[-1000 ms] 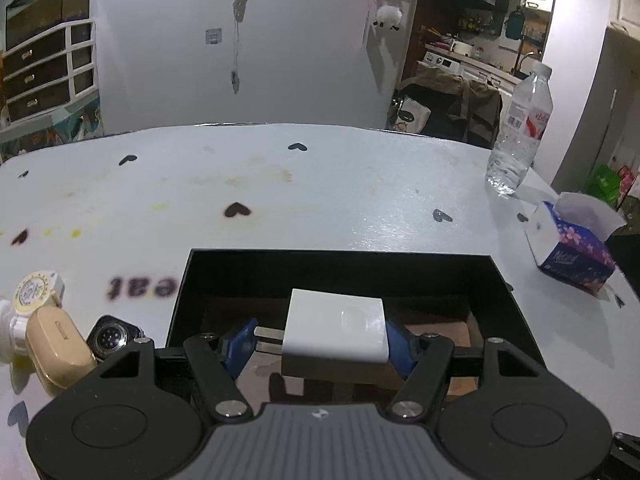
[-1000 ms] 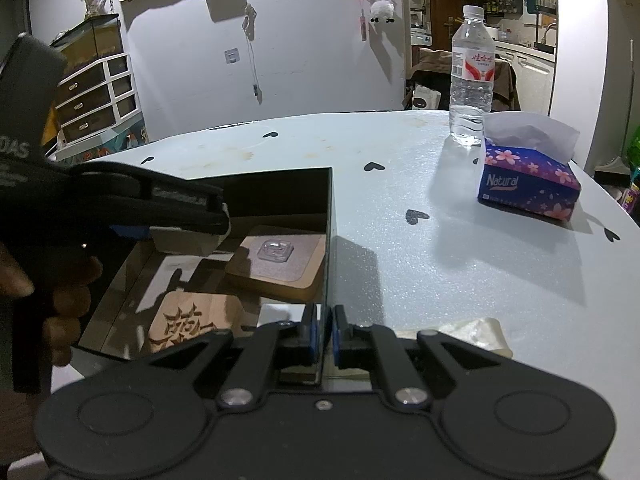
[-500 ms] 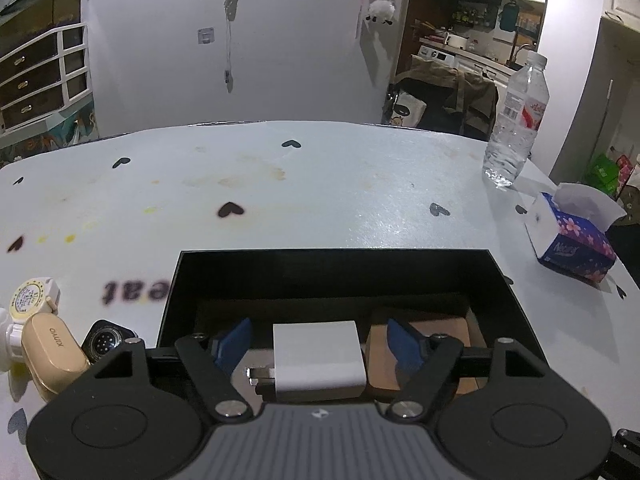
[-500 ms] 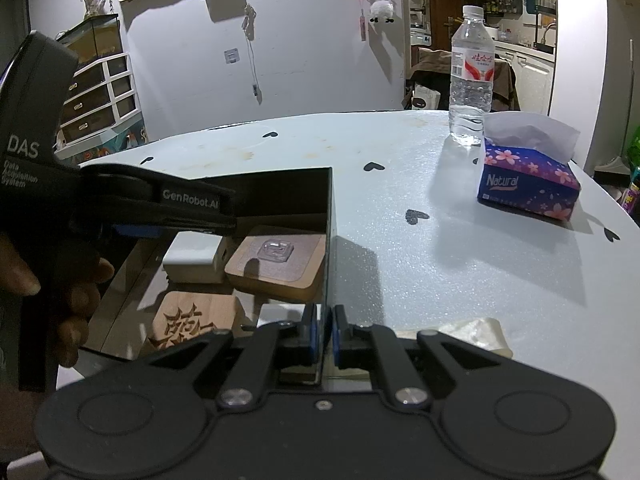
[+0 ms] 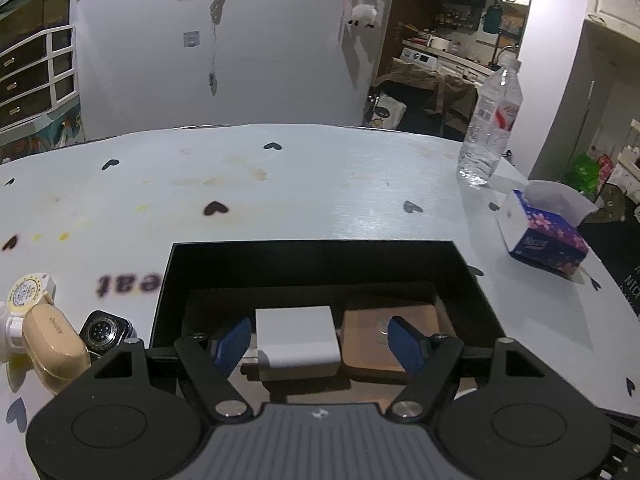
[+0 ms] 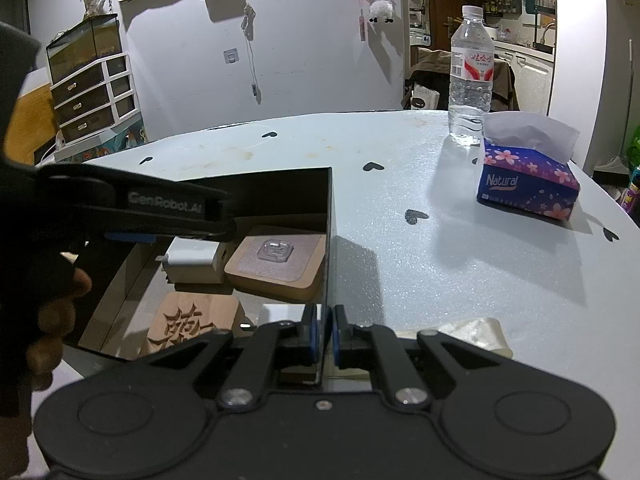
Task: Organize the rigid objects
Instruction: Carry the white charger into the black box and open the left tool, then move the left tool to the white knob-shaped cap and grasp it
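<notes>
The left gripper [image 5: 318, 344] is held with fingers spread, clear of the white, matte, square-cornered charger plug [image 5: 296, 338] laid flat in the black box [image 5: 316, 258] beside a wooden coaster [image 5: 394, 334]. The box wall is pinched by the right gripper [image 6: 324, 330].

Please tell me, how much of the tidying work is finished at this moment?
Done: the white charger and two wooden coasters lie in the black box. In hand: right gripper clamps the box wall; left gripper is open above the charger. Left: the beige case, watch and round white item outside.
</notes>
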`<state>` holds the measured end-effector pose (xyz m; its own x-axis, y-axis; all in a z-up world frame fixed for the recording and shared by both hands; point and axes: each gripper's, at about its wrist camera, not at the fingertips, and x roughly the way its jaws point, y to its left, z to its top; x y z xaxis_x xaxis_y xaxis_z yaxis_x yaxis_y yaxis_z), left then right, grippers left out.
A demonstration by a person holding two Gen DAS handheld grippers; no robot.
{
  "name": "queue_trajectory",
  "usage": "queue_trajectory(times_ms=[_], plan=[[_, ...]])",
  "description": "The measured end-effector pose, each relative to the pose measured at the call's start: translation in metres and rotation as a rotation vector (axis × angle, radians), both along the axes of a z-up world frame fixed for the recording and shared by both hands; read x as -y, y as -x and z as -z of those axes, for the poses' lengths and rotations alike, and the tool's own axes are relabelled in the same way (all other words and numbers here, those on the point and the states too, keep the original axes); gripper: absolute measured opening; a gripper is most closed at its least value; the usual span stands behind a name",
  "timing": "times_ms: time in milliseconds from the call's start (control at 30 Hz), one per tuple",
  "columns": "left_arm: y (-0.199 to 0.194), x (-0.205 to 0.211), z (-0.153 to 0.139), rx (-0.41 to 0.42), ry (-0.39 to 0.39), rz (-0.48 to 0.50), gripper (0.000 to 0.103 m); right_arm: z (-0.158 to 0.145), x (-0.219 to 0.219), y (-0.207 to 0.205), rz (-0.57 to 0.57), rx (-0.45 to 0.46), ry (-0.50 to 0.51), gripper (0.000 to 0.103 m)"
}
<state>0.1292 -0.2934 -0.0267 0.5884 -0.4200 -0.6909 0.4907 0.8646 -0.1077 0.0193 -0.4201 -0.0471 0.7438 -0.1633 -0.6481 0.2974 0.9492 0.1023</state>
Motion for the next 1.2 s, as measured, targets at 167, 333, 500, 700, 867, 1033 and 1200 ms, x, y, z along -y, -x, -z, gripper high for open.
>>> queue_trajectory(times_ms=[167, 333, 500, 700, 867, 1033, 1200], plan=[[0.01, -0.003, -0.004, 0.017, -0.004, 0.02, 0.086, 0.0, 0.0, 0.0, 0.0, 0.0, 0.001, 0.008], [0.022, -0.01, -0.012, 0.036, 0.01, 0.032, 0.097, 0.0, 0.0, 0.0, 0.0, 0.0, 0.0, 0.008], [0.036, -0.018, -0.019, 0.064, 0.028, 0.042, 0.103, 0.0, 0.0, 0.0, 0.0, 0.0, 0.001, 0.008], [0.05, -0.027, -0.025, 0.09, 0.037, 0.056, 0.103, 0.0, 0.0, 0.0, 0.0, 0.0, 0.001, 0.008], [0.061, -0.04, -0.028, 0.118, 0.042, 0.051, 0.103, 0.0, 0.0, 0.0, 0.0, 0.0, 0.001, 0.008], [0.07, -0.057, -0.028, 0.144, 0.048, 0.044, 0.103, 0.0, 0.0, 0.0, 0.0, 0.0, 0.002, 0.008], [0.08, -0.074, -0.026, 0.159, 0.055, 0.052, 0.103, 0.0, 0.001, 0.0, 0.001, 0.0, 0.003, 0.008]])
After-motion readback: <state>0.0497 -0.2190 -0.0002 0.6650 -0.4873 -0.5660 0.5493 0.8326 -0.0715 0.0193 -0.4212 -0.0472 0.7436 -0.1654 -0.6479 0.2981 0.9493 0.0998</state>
